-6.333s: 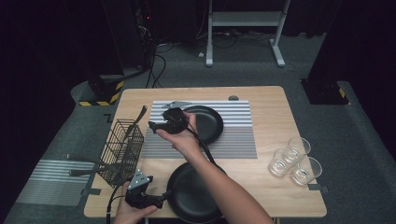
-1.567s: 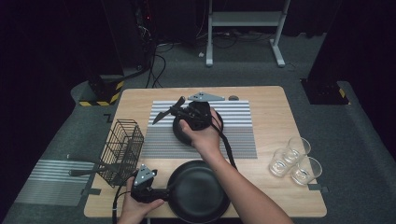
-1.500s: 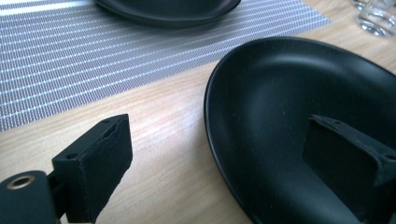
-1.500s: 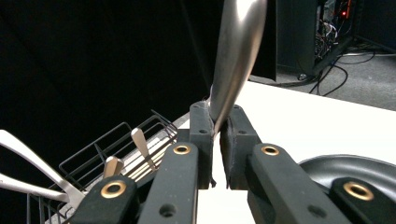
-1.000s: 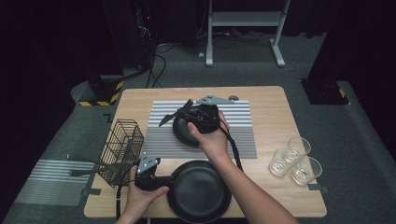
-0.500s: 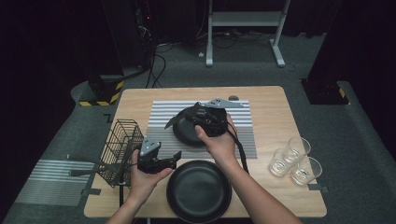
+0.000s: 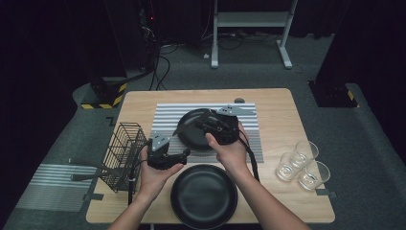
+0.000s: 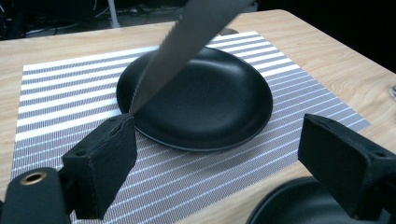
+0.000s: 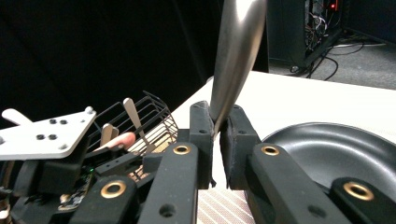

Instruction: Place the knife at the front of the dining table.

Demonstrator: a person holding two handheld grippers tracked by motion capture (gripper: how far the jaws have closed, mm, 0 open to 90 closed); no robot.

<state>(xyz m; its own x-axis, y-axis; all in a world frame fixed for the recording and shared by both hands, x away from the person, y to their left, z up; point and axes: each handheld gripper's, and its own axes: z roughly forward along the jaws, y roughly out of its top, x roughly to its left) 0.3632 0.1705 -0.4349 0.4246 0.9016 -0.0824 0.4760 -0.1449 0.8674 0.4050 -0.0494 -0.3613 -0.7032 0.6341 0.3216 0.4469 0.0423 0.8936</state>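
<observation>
Right gripper view had the right gripper (image 9: 215, 128) clamped tight on the knife (image 9: 236, 51), pads pinching the metal near one end, the rest of it running up and away from the jaws. High view put that gripper (image 7: 210, 125) over the far black plate (image 7: 191, 136) on the striped placemat (image 7: 165, 115), with the blade slanting out from its jaws toward the left gripper (image 7: 184, 153), tip low and just short of it. Left gripper view showed the left gripper's jaws standing wide with nothing between the pads; the serrated blade (image 8: 175, 56) came in from above and ended right over the left-hand pad (image 8: 109, 161), so the blade's long axis lay across the gap at a slant, not along it. Beyond the jaws sat the far plate (image 8: 205, 100); the near black plate (image 7: 203, 196) sat just below and to the side of the left gripper. Wire basket (image 7: 122, 153) with utensils was on the outer side of the left gripper, apart from it. My read: a handover turns on the left jaws lining up square to the blade's flat; the left gripper was clearly the nearer one to the tip.
</observation>
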